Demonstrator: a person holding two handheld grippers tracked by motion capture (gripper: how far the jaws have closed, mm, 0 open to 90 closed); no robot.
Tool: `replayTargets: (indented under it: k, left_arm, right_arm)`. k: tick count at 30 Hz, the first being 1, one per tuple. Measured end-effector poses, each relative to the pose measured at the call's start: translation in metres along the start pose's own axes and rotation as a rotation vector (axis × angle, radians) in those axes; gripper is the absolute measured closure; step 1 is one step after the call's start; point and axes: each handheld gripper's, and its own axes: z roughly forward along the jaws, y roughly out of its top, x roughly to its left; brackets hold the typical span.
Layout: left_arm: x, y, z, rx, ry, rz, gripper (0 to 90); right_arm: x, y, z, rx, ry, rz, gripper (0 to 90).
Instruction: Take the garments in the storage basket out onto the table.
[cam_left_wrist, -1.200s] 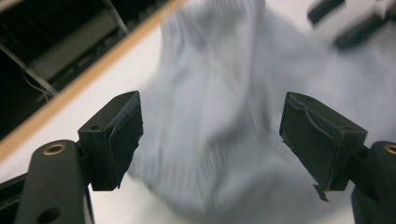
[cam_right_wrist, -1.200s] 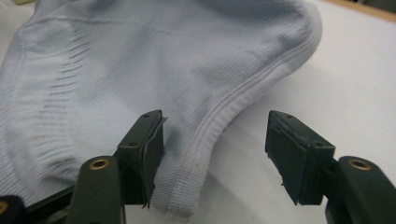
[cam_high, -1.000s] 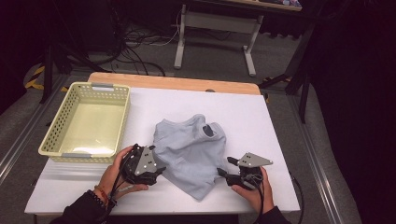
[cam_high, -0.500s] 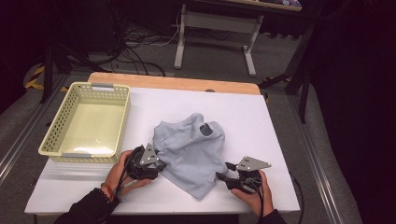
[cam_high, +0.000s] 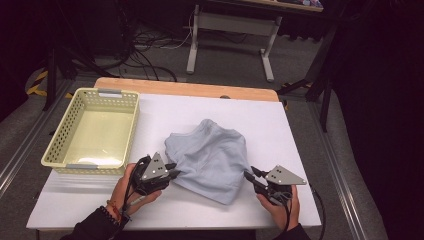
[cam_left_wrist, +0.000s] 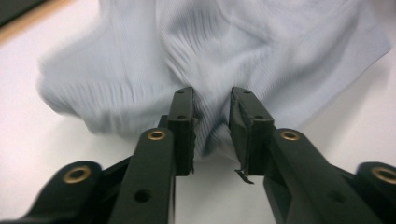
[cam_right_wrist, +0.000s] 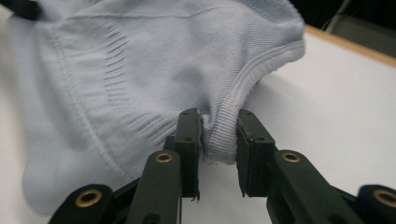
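Observation:
A light blue knit garment lies crumpled in the middle of the white table. My left gripper is at its left edge. In the left gripper view a bunched fold of the garment fills the gap of the left gripper, whose jaws have just been closing on it. My right gripper is at the garment's right edge. In the right gripper view the ribbed hem of the garment is pinched in the right gripper, whose jaws have also just been closing.
A pale yellow plastic basket stands on the table's left side with nothing in it. A wooden strip runs along the far edge. Beyond it are metal table legs and cables on the floor.
Both pairs of jaws have narrowed onto the garment's side edges. The cloth's near edges have gathered and lifted slightly at each grip.

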Motion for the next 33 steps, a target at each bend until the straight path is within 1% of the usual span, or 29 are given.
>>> replayTargets:
  k: [1, 2, 3, 4, 5, 6, 7, 8, 9, 10, 11, 12, 13, 14, 15, 17, 19, 20, 21, 22, 23, 25, 27, 28, 29, 30, 31, 32, 33]
  left_arm:
    - [0.000, 0.003, -0.009, -0.037, 0.013, -0.004, 65.5]
    - [0.001, 0.003, -0.014, -0.062, 0.010, -0.003, 60.9]
    - [0.001, 0.002, -0.018, -0.081, 0.023, 0.000, 56.5]
    - [0.001, 0.002, -0.018, -0.081, 0.023, 0.000, 52.8]
    - [0.003, 0.001, -0.020, -0.070, 0.046, -0.007, 50.5]
    - [0.005, -0.001, -0.020, -0.070, 0.049, -0.023, 47.6]
    - [0.005, -0.001, -0.020, -0.070, 0.049, -0.023, 43.9]
    - [0.007, -0.003, -0.018, -0.057, 0.060, -0.031, 43.9]
    - [0.009, -0.005, -0.016, -0.044, 0.072, -0.032, 39.3]
    - [0.009, -0.006, -0.014, -0.033, 0.076, -0.029, 37.8]
    - [0.011, -0.010, -0.009, -0.010, 0.064, -0.015, 35.5]
    - [0.011, -0.010, -0.009, -0.010, 0.064, -0.015, 34.7]
    - [0.011, -0.014, -0.002, 0.026, 0.072, 0.002, 33.8]
    - [0.011, -0.014, -0.002, 0.026, 0.072, 0.002, 32.9]
    - [0.012, -0.017, 0.003, 0.041, 0.053, -0.006, 31.9]
    - [0.011, -0.018, 0.010, 0.064, 0.052, 0.004, 31.8]
    - [0.010, -0.020, 0.020, 0.086, 0.030, 0.023, 30.3]
    - [0.010, -0.020, 0.020, 0.086, 0.030, 0.023, 30.0]
    - [0.010, -0.022, 0.026, 0.098, 0.012, 0.030, 29.2]
    - [0.009, -0.023, 0.030, 0.107, 0.006, 0.036, 29.2]
    - [0.006, -0.025, 0.038, 0.134, -0.003, 0.066, 29.2]
    - [0.005, -0.028, 0.047, 0.154, -0.025, 0.081, 30.2]
    - [0.005, -0.028, 0.049, 0.146, -0.030, 0.085, 33.6]
    - [0.005, -0.027, 0.050, 0.143, -0.042, 0.089, 33.6]
    - [0.005, -0.026, 0.052, 0.142, -0.046, 0.099, 36.6]
    - [0.005, -0.025, 0.053, 0.139, -0.068, 0.121, 45.0]
    - [0.005, -0.025, 0.053, 0.139, -0.068, 0.121, 48.2]
    - [0.004, -0.024, 0.055, 0.137, -0.081, 0.126, 52.9]
    - [0.003, -0.023, 0.057, 0.136, -0.083, 0.137, 56.3]
  right_arm:
    - [-0.002, 0.000, -0.002, -0.007, -0.011, 0.006, 73.7]
    - [-0.004, 0.000, -0.004, -0.016, -0.023, 0.007, 73.9]
    - [-0.006, 0.000, -0.006, -0.022, -0.034, 0.011, 74.1]
    - [-0.006, 0.000, -0.006, -0.022, -0.034, 0.011, 74.1]
    - [-0.011, -0.002, -0.007, -0.020, -0.068, 0.018, 74.2]
    - [-0.012, -0.003, -0.007, -0.022, -0.077, 0.024, 74.5]
    - [-0.012, -0.003, -0.007, -0.022, -0.077, 0.024, 74.5]
    - [-0.014, -0.004, -0.008, -0.027, -0.084, 0.032, 75.2]
    - [-0.019, -0.006, -0.007, -0.021, -0.115, 0.031, 75.2]
    - [-0.020, -0.007, -0.006, -0.012, -0.127, 0.031, 74.2]
    - [-0.023, -0.008, -0.005, -0.002, -0.142, 0.037, 73.6]
    - [-0.023, -0.008, -0.005, -0.002, -0.142, 0.037, 73.6]
    - [-0.028, -0.014, -0.003, 0.008, -0.153, 0.056, 72.0]
    - [-0.028, -0.014, -0.003, 0.008, -0.153, 0.056, 72.0]
    - [-0.032, -0.018, -0.002, 0.014, -0.173, 0.078, 70.9]
    - [-0.035, -0.019, -0.003, 0.003, -0.167, 0.102, 66.3]
    - [-0.037, -0.020, -0.005, -0.003, -0.176, 0.115, 60.0]
    - [-0.037, -0.020, -0.005, -0.003, -0.176, 0.115, 60.0]
    - [-0.036, -0.020, -0.006, -0.010, -0.169, 0.120, 54.3]
    - [-0.035, -0.020, -0.006, -0.010, -0.167, 0.119, 52.3]
    - [-0.033, -0.020, -0.007, -0.006, -0.156, 0.111, 51.0]
    - [-0.028, -0.020, -0.007, 0.005, -0.137, 0.100, 50.6]
    - [-0.026, -0.020, -0.007, 0.013, -0.135, 0.096, 50.2]
    - [-0.023, -0.019, -0.008, 0.024, -0.156, 0.088, 49.4]
    - [-0.021, -0.018, -0.009, 0.023, -0.162, 0.082, 49.5]
    - [-0.017, -0.016, -0.014, 0.000, -0.150, 0.073, 52.8]
    - [-0.015, -0.015, -0.016, -0.002, -0.144, 0.067, 55.3]
    - [-0.012, -0.015, -0.017, -0.004, -0.104, 0.058, 57.5]
    - [-0.009, -0.016, -0.018, -0.001, -0.080, 0.046, 58.2]
